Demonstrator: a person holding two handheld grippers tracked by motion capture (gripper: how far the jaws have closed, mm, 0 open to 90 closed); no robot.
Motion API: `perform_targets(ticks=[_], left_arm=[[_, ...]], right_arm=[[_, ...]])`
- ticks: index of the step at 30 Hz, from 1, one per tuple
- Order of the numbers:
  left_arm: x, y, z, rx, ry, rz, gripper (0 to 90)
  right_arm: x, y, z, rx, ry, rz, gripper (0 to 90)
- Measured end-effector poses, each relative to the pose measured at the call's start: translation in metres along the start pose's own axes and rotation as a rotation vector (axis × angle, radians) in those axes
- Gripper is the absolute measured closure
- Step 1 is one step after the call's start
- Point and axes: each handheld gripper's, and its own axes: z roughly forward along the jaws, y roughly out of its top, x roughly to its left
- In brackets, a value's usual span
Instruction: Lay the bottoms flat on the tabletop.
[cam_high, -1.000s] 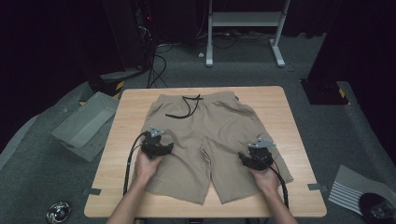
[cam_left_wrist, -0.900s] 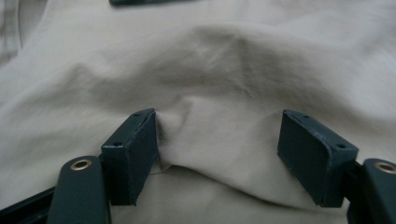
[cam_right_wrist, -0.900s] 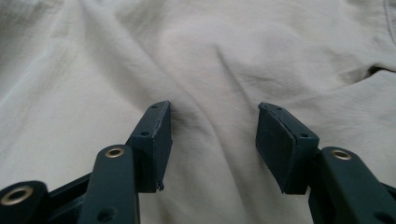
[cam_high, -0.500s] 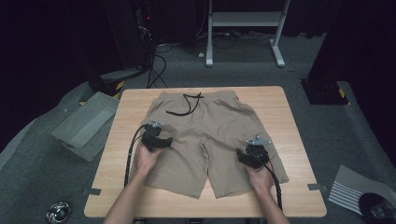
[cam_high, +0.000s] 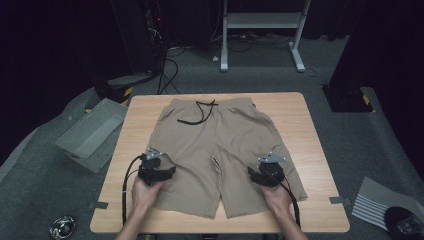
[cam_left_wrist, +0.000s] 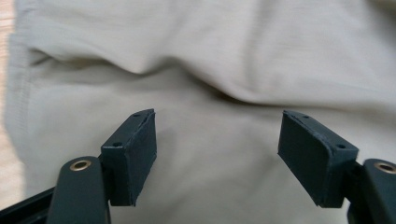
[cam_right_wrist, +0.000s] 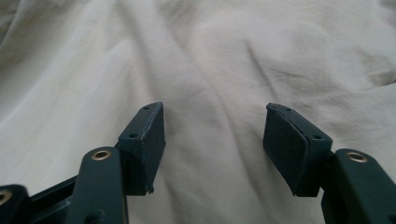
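Note:
Beige shorts (cam_high: 220, 150) with a black drawstring (cam_high: 197, 112) lie flat on the wooden table (cam_high: 310, 130), waistband at the far side. My left gripper (cam_high: 166, 172) hovers over the shorts' left leg, near its outer edge. In the left gripper view its jaws (cam_left_wrist: 217, 154) stand wide apart over wrinkled cloth (cam_left_wrist: 210, 60), with nothing pinched. My right gripper (cam_high: 257, 175) is over the right leg. Its jaws (cam_right_wrist: 215, 149) have just been opening and now stand open above the fabric (cam_right_wrist: 224, 56), gripping nothing.
A grey bin (cam_high: 90, 132) sits on the floor left of the table. A white stand (cam_high: 260, 20) and black cables (cam_high: 167, 75) are beyond the far edge. Striped paper (cam_high: 372, 202) lies on the floor at the right. Bare wood borders the shorts on both sides.
My left gripper has pulled back toward the near edge of the table, along the left leg. The right gripper stays almost in place, its jaws wider apart.

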Motion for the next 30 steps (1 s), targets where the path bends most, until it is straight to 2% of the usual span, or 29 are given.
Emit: perform_targets(ticks=[8, 12, 15, 18, 19, 22, 30], left_arm=[[-0.035, -0.011, -0.007, -0.056, -0.076, 0.073, 27.0], [-0.047, -0.013, -0.004, -0.068, -0.086, 0.109, 26.7], [-0.052, -0.014, -0.001, -0.071, -0.098, 0.115, 26.5], [-0.054, -0.018, 0.003, -0.055, -0.086, 0.127, 26.1], [-0.055, -0.020, 0.004, -0.066, -0.073, 0.139, 25.3], [-0.057, -0.020, 0.004, -0.060, -0.048, 0.157, 26.2], [-0.058, -0.020, 0.004, -0.063, -0.038, 0.147, 25.3]], right_arm=[[0.009, -0.011, -0.015, 0.003, 0.021, -0.079, 40.2], [0.011, -0.018, -0.022, -0.002, 0.029, -0.086, 39.8], [0.010, -0.023, -0.026, -0.003, 0.046, -0.083, 39.1], [0.008, -0.026, -0.028, -0.004, 0.062, -0.067, 37.8], [0.008, -0.027, -0.028, -0.002, 0.067, -0.063, 37.5], [0.006, -0.027, -0.028, 0.000, 0.078, -0.062, 36.6], [0.007, -0.027, -0.028, 0.001, 0.077, -0.062, 36.7]])
